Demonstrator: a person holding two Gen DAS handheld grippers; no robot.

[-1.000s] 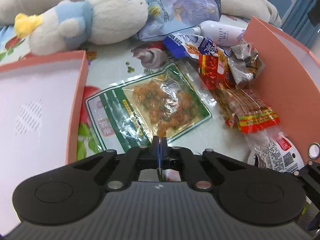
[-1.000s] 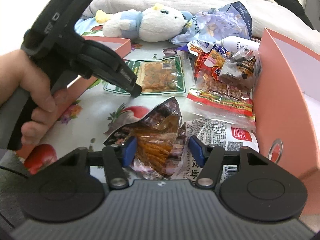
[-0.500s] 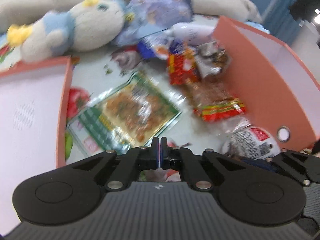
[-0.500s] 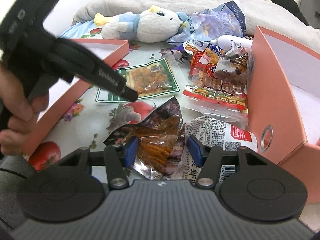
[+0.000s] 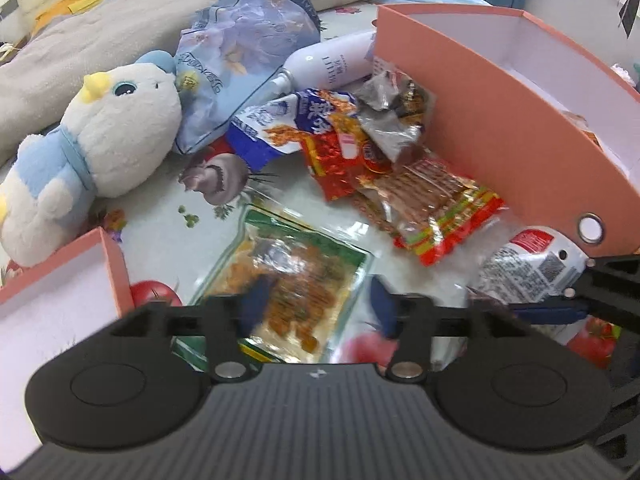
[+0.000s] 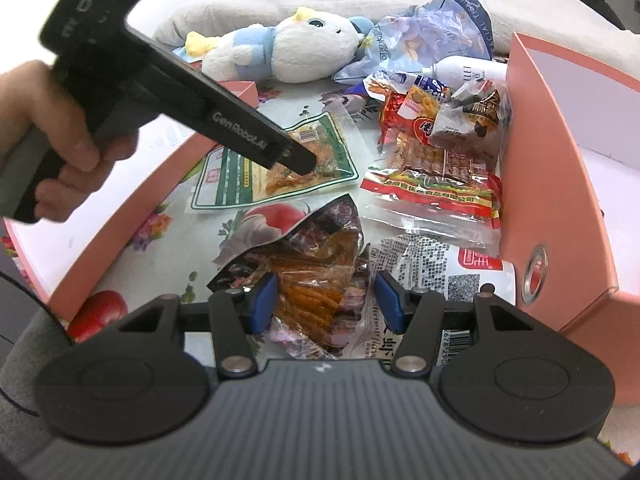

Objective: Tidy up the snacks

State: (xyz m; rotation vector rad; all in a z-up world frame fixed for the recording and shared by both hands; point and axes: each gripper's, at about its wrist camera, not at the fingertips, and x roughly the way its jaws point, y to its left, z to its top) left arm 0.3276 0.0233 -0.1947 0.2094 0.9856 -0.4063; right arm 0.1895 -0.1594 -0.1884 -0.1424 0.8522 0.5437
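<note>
My left gripper (image 5: 320,306) hangs just above a green-edged snack packet (image 5: 296,280) lying flat on the flowered cloth. Its jaws are opening, and the pads do not touch the packet. In the right wrist view, the left gripper (image 6: 300,162) slants down over the same packet (image 6: 240,184), with a hand on its grip. My right gripper (image 6: 326,300) stands open around a crumpled dark bag of orange sticks (image 6: 320,272). A gap shows beside the right pad. A white shrimp-snack packet (image 6: 432,272) lies beside that bag.
An orange box (image 5: 500,128) stands open at the right, an orange tray (image 5: 116,264) at the left. Between them lie a red-and-yellow meat-stick packet (image 5: 432,200), a red packet (image 5: 336,160) and a blue-white one (image 5: 272,124). Behind are a plush toy (image 5: 112,144), a tissue pack (image 5: 248,40) and a white bottle (image 5: 332,64).
The left gripper's jaws were shut and now stand apart. That hand has lifted and rolled, so its view has swung toward the orange box. The right gripper has stayed over the dark bag.
</note>
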